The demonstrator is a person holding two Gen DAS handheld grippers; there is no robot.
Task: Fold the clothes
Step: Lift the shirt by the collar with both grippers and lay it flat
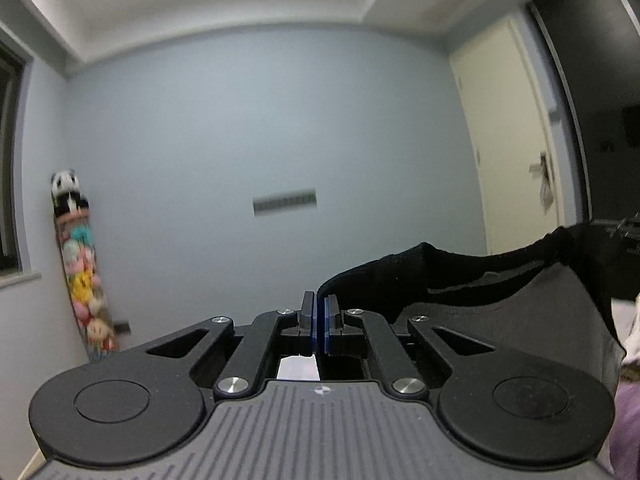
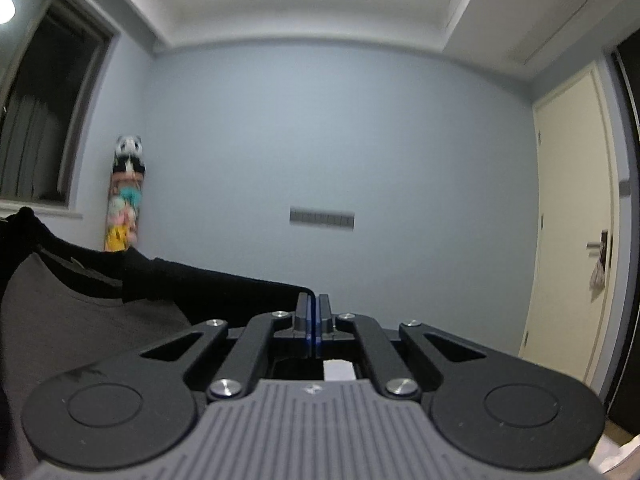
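Observation:
A black and dark grey garment [image 1: 500, 292] hangs stretched in the air between my two grippers. My left gripper [image 1: 320, 300] is shut on one top corner of it; the cloth runs off to the right. In the right wrist view the same garment [image 2: 100, 300] runs off to the left, and my right gripper [image 2: 313, 300] is shut on its other top corner. Both grippers point level at the far wall. The lower part of the garment is hidden below the gripper bodies.
A blue-grey wall [image 1: 260, 140] is ahead with a socket strip [image 2: 322, 217]. A tall tube of plush toys [image 1: 80, 264] stands in the left corner by a window [image 2: 40, 120]. A cream door [image 2: 572, 220] is on the right. Pale cloth [image 1: 628, 420] lies at the lower right.

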